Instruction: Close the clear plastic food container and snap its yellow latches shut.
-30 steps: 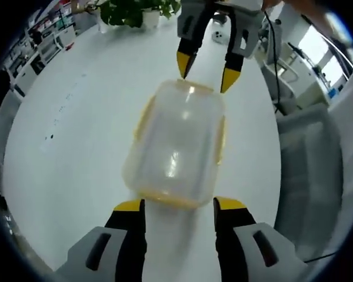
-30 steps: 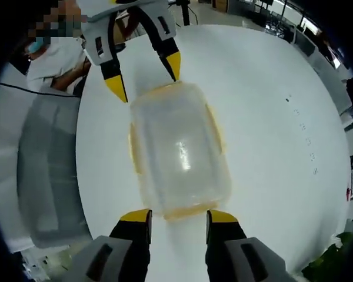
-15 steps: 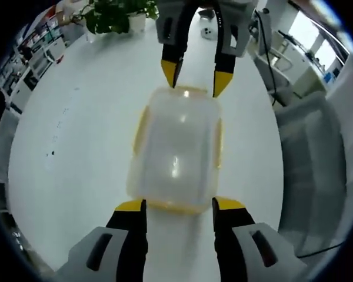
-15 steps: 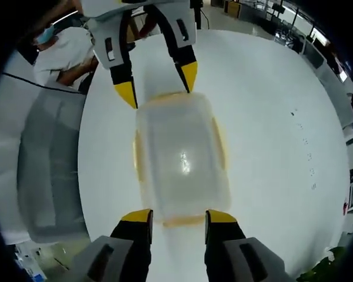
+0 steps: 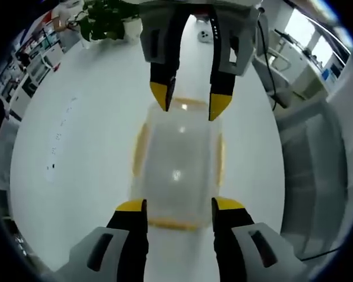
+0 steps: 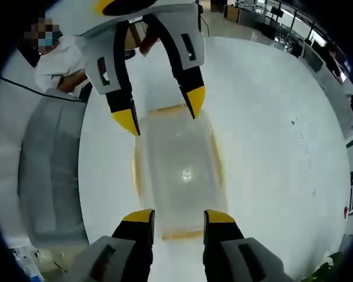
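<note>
Squarely between the two tools, the clear plastic food container sits on the white bench, well in from its edges, with its lid on top. Yellow latches run along both long sides and both short ends. The left hand-held gripper has its yellow-tipped jaws spread at one short end of the container. The right hand-held gripper stands likewise parted at the opposite short end, neither clamping anything. A potted plant stands near the bench's far edge. No writing or brand marks can be read on anything.
</note>
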Motion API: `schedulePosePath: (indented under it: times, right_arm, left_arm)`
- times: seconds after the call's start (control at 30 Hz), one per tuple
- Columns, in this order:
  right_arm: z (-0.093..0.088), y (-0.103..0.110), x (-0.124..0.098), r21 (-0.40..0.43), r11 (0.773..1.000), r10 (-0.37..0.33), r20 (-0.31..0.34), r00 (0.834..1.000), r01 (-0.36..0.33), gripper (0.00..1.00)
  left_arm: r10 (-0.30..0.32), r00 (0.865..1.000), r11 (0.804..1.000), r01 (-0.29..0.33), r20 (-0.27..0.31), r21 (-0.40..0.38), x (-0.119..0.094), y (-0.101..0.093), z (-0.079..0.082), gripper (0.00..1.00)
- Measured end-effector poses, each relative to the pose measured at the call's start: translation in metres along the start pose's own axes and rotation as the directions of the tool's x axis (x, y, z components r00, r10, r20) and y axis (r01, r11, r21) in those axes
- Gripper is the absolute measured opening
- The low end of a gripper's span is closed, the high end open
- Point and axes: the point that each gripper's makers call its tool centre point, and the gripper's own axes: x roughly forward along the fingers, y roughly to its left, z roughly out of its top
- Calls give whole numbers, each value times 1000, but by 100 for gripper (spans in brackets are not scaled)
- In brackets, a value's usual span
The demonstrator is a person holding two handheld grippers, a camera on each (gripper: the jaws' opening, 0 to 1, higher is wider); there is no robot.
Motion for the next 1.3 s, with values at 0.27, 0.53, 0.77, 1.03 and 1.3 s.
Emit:
schedulePosePath:
  times: [0.27, 0.53, 0.77, 1.03, 1.3]
  right_arm:
    - [12, -5, 0, 2, 1000, 11, 60, 998, -11, 29]
    - [23, -4, 1, -14, 1000, 19, 101, 995, -18, 29]
    - [24, -3, 1, -22, 999, 28, 102, 994, -25, 29]
    - [28, -7, 1, -22, 1000, 22, 124, 992, -19, 30]
    - [31, -13, 5, -19, 1000, 16, 135, 991, -14, 30]
  left_arm:
    - [-2, 999, 1000, 3, 45, -8, 3, 1, 12, 40]
    - [-13, 996, 1000, 13, 91, 8, 7, -4, 28, 39]
    - [-11, 996, 1000, 10, 88, 9, 7, -5, 27, 39]
    - [-2, 994, 1000, 3, 107, -5, 8, -8, 29, 39]
    - [12, 991, 999, -6, 135, -41, 8, -15, 31, 39]
